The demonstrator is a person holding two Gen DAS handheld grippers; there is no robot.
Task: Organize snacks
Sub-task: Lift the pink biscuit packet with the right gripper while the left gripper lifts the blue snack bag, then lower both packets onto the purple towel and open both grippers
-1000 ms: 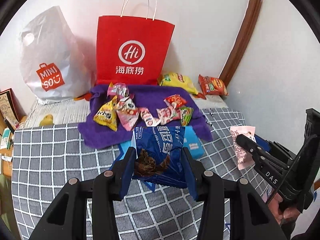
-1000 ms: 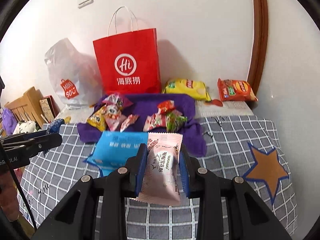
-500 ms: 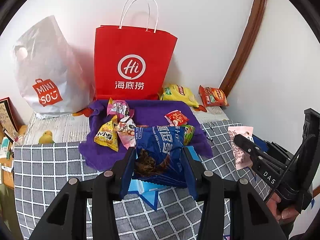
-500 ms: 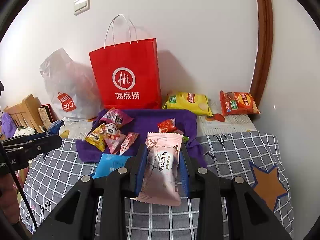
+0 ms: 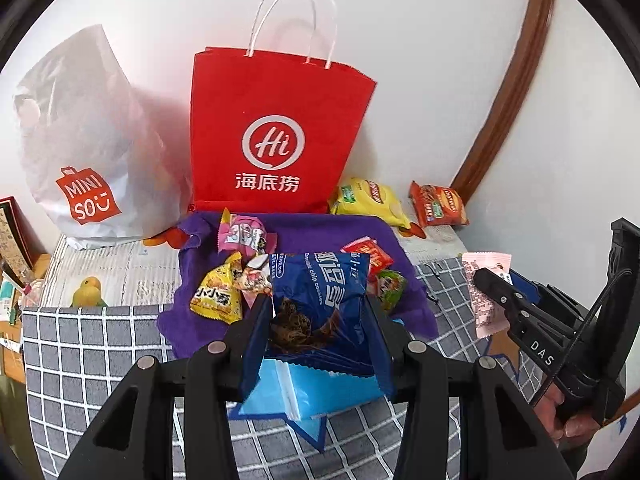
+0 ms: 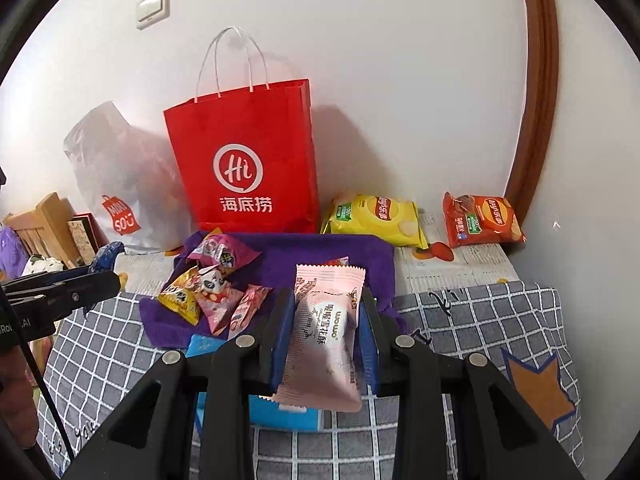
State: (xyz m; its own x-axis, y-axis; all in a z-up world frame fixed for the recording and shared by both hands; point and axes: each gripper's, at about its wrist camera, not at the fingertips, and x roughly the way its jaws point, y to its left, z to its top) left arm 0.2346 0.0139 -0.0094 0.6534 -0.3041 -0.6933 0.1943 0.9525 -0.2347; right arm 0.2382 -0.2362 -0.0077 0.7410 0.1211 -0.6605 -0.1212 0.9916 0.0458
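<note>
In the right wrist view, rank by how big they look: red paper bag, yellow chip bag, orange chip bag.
1. Red paper bag, clearly largest.
2. Yellow chip bag.
3. Orange chip bag, only slightly smaller than the yellow; too close to call.

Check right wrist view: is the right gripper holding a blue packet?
No, the right gripper is clamped on a pink snack packet; the blue cookie bag is in the left gripper.

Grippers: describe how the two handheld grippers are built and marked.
Both are black plastic with blue pads on the two fingers and silver pivot screws. The right gripper shows white "DAS" lettering and a thin black cable from the left wrist view; the left gripper has partly readable white lettering.
</note>
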